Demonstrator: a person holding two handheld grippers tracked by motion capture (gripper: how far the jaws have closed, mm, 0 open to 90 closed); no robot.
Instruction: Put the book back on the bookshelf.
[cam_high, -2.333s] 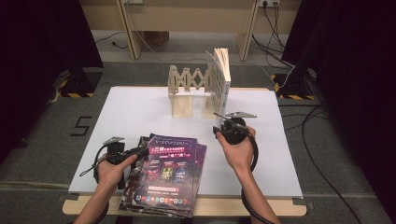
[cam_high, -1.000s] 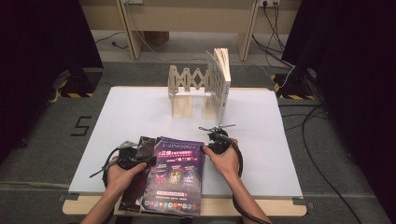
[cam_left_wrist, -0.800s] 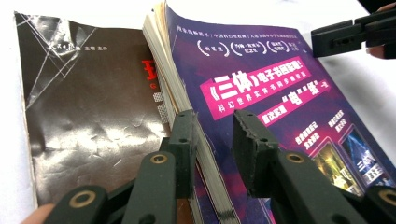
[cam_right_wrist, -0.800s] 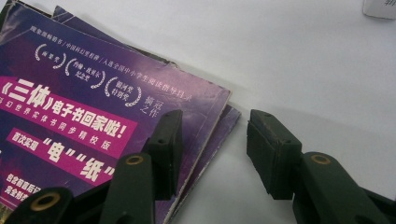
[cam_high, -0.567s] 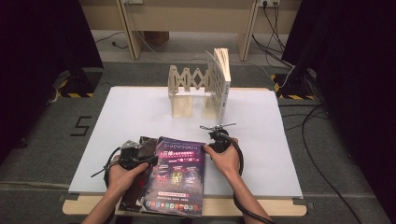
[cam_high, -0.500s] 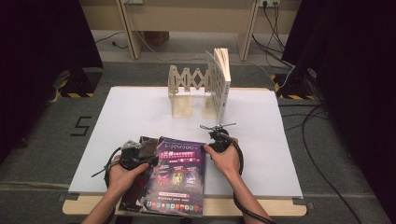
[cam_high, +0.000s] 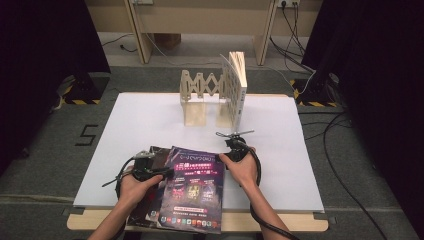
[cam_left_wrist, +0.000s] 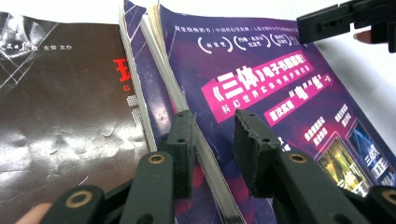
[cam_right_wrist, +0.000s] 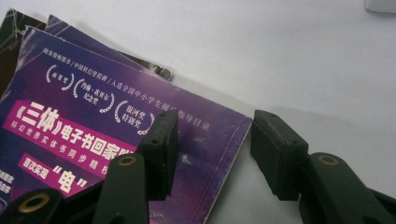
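Observation:
A purple magazine (cam_high: 193, 190) tops a small stack at the table's front edge. Its left page edge (cam_left_wrist: 187, 107) runs between the jaws of my left gripper (cam_left_wrist: 212, 128), which have just been opening; the pads stand off the paper. My left gripper (cam_high: 164, 172) sits at the magazine's left side. My right gripper (cam_high: 225, 156) is at the upper right corner. In the right gripper view my right gripper (cam_right_wrist: 212, 149) straddles the magazine (cam_right_wrist: 140, 140): one jaw over the cover, the other over bare table. Its jaws have also just been opening.
A dark brown magazine (cam_left_wrist: 56, 102) lies under the purple one, showing at its left. A wooden folding book rack (cam_high: 200, 97) stands at the back of the white table (cam_high: 140, 125), with a book (cam_high: 235, 90) upright at its right end. Cables trail on the floor.
My right gripper came down from mid-table to the purple magazine's upper right corner. My left hand shifted right to its left edge. The top magazine turned from tilted to nearly square.

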